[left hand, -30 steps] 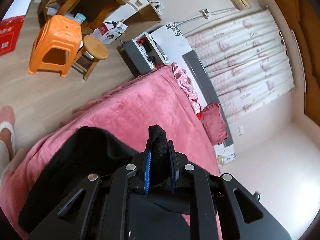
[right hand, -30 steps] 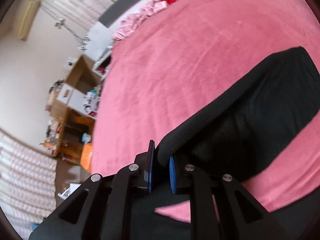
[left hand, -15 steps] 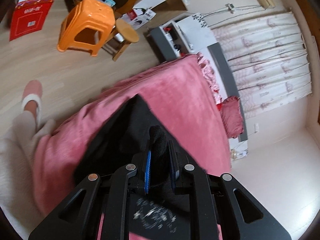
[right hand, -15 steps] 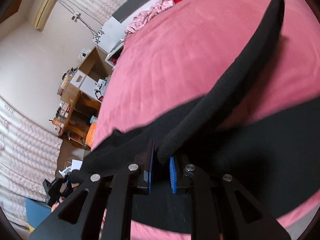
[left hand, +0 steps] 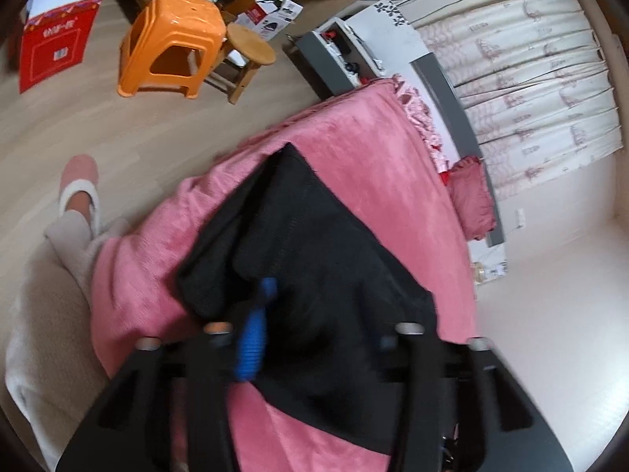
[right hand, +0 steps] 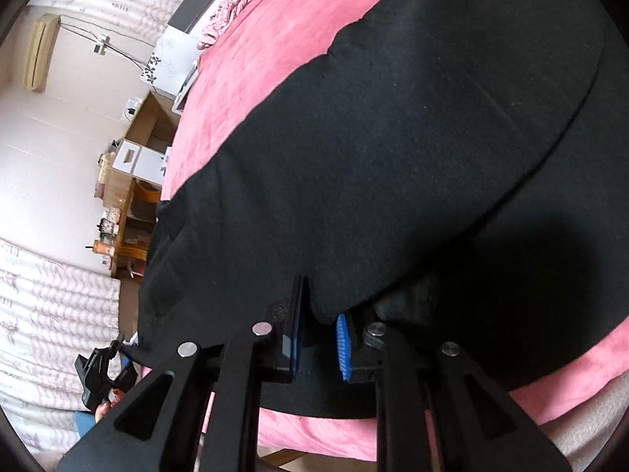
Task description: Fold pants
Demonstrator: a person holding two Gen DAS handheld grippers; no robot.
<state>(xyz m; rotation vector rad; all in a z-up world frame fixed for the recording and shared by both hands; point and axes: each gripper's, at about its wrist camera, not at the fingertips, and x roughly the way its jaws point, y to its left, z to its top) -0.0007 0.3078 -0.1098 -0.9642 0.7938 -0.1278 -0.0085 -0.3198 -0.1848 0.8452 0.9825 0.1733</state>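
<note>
Black pants (left hand: 322,244) lie folded over on the pink bed cover (left hand: 365,145). In the left wrist view my left gripper (left hand: 318,338) is open, its blue-padded fingers (left hand: 251,342) wide apart just above the near edge of the pants. In the right wrist view the pants (right hand: 393,149) fill most of the frame, one layer lying over another. My right gripper (right hand: 318,342) is shut on a fold of the pants edge between its blue pads (right hand: 344,348).
An orange plastic stool (left hand: 173,43) and a round wooden stool (left hand: 251,45) stand on the floor beyond the bed. A red pillow (left hand: 471,200) lies at the bed's head by the curtains (left hand: 542,78). The person's slippered foot (left hand: 78,185) is left of the bed.
Both grippers carried the pants edge over and down onto the bed. My left gripper has opened and let go of the cloth. My right gripper still pinches the fold.
</note>
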